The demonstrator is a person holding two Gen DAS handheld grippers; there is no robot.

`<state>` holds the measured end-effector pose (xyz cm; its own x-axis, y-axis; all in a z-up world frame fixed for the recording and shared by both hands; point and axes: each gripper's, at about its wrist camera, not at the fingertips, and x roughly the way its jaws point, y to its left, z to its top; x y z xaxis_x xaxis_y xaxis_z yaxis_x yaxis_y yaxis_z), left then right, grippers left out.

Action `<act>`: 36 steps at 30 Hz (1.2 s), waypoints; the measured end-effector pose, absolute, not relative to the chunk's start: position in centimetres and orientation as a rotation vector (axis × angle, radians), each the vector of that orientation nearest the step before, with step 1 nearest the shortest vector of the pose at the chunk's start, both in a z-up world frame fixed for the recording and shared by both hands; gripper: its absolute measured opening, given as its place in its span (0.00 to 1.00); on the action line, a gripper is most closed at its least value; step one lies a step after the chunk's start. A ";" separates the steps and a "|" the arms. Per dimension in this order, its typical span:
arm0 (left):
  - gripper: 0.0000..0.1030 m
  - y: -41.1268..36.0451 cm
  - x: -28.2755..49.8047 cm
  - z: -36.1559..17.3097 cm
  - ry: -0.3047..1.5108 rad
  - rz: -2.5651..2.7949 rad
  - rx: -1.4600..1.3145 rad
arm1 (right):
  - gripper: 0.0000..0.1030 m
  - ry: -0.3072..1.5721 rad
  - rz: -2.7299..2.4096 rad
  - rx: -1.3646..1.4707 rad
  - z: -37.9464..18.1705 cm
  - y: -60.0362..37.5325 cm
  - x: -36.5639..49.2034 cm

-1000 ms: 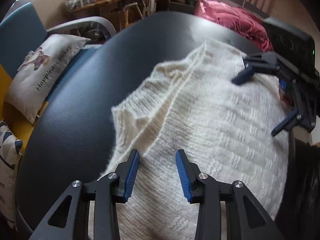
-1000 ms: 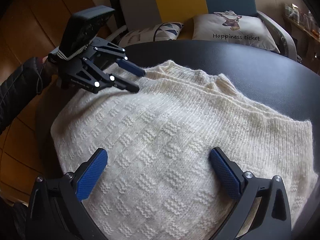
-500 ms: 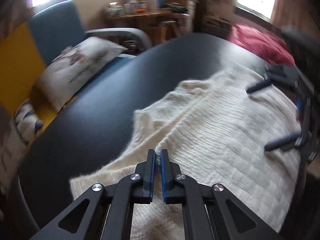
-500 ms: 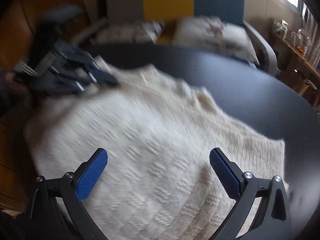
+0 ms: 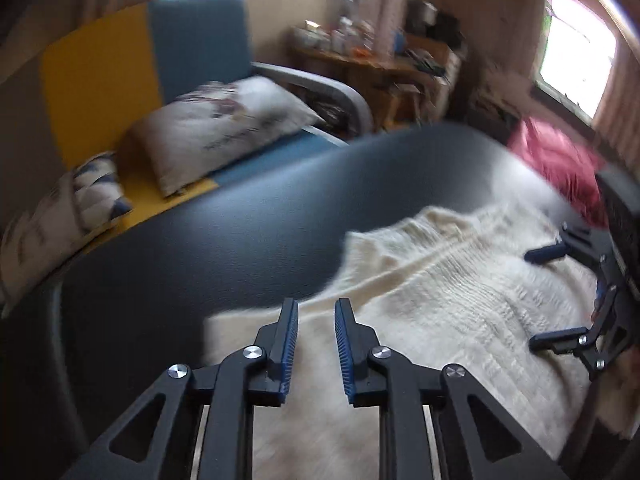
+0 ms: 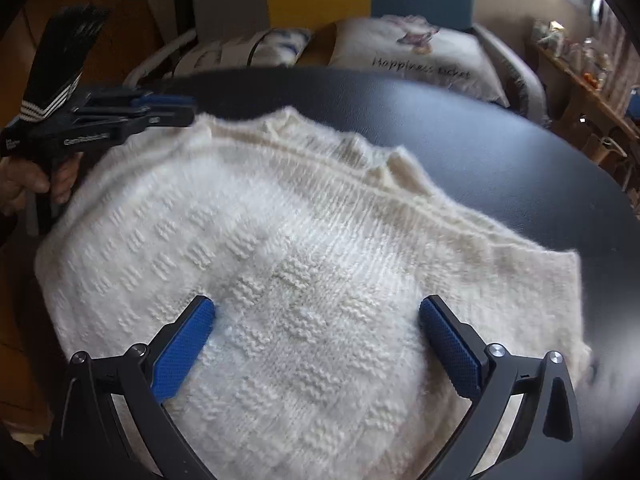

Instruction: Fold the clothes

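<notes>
A round desk point(image 6: 500, 152) with a dark, matte, faintly grained top carries a cream knitted sweater point(image 6: 280, 264) that lies spread flat over the near half of it, reaching the near rim, with the far half of the top bare. The knit is thick and fuzzy, worked in a chequer of small raised blocks, with a ribbed seam running across it and a rumpled, puckered edge on its far side. Behind the desk stands a sofa point(image 5: 120, 64) in grey, yellow and blue panels with a pale curved armrest, holding a white printed cushion point(image 6: 424, 60) lettered in black and a second cushion point(image 5: 80, 196) with a blue pattern. A cluttered wooden side table point(image 5: 380, 68) sits under bright windows, and a crumpled red cloth point(image 5: 560, 164) lies beyond the desk. The left gripper point(image 5: 316, 316) hovers over the sweater's near edge, its blue ribbed fingers point(image 5: 290, 332) narrow and opening with nothing pinched between them. The right gripper point(image 6: 316, 320) is low over the middle of the sweater, its blue textured fingers point(image 6: 184, 344) spread wide, holding nothing. A hand point(image 6: 24, 184) grips the left gripper's handle
</notes>
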<state>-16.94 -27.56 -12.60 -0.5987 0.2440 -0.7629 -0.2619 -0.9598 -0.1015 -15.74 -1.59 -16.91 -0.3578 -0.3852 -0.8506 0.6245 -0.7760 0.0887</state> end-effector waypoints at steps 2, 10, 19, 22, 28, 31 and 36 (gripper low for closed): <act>0.19 -29.3 -14.9 -12.3 0.049 2.606 -1.242 | 1.00 0.275 -2.111 1.213 -16.2 -1.3 -14.6; 0.33 -32.9 -12.5 -15.4 -0.211 2.450 -1.379 | 1.00 0.429 -2.079 1.186 -18.8 -3.2 -11.4; 0.34 -30.2 -16.8 -16.1 -0.036 2.414 -1.384 | 1.00 0.387 -2.088 1.156 -19.0 -2.9 -11.1; 0.06 -29.2 -16.2 -15.6 0.026 2.555 -1.326 | 1.00 0.387 -2.091 1.151 -18.8 -2.9 -11.0; 0.11 -31.4 -14.5 -16.9 -0.099 2.653 -1.374 | 1.00 0.369 -2.090 1.132 -18.9 -2.7 -11.0; 0.29 -31.6 -14.7 -15.5 -0.087 2.686 -1.380 | 1.00 0.363 -2.088 1.121 -18.9 -2.5 -11.0; 0.34 -28.2 -14.9 -12.6 0.190 2.580 -1.232 | 1.00 0.352 -2.092 1.102 -19.1 -2.1 -11.0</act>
<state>-14.89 -28.16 -12.60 -0.5992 0.1901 -0.7777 -0.3020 -0.9533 -0.0003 -11.02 -2.13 -19.06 -0.3633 -0.4796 -0.7988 0.7144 -0.6937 0.0917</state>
